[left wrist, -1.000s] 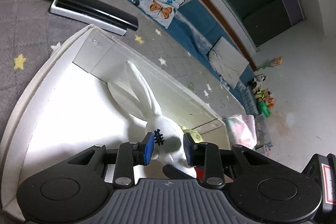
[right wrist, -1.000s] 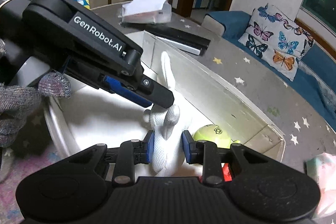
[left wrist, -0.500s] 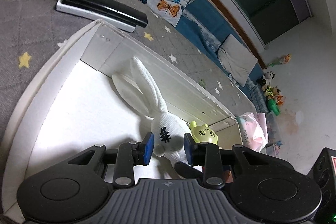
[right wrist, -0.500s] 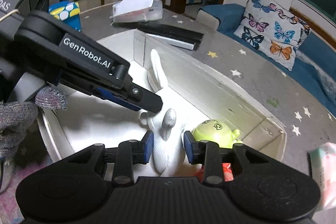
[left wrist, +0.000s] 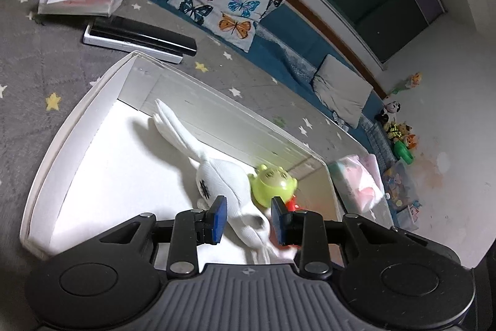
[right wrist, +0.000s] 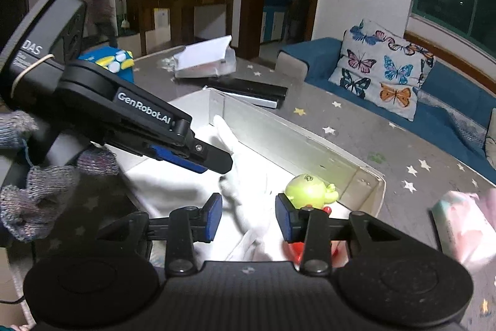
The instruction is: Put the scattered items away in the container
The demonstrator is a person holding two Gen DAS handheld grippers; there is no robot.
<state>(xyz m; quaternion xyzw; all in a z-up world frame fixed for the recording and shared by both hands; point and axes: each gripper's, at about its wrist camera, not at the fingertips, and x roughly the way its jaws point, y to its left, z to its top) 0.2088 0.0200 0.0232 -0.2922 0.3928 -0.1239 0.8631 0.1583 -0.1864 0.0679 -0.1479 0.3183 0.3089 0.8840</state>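
Grey, star-printed matting covers the floor [left wrist: 28, 73], and a white box [left wrist: 55, 151] sits on it as the container. At the left of the left wrist view a black-and-white flat case [left wrist: 139, 41] lies just beyond the box's far corner. Inside the box the white plush rabbit [left wrist: 217, 176] rests on the bottom, ears toward the far wall, with a green round toy [left wrist: 272, 183] touching its right side and something red beside that.

Both tools hang above the rabbit. On the left tool [left wrist: 248, 217] the jaws have just been opening, and its blue pads stand clear of the rabbit's body. On the right tool [right wrist: 248, 217] the jaws have likewise just been opening, with the plush lying loose below them; neither holds anything.

The release looks complete, so the sound move is to lift straight up without snagging the plush, then go right for the pink packet [right wrist: 465, 225] outside the box.
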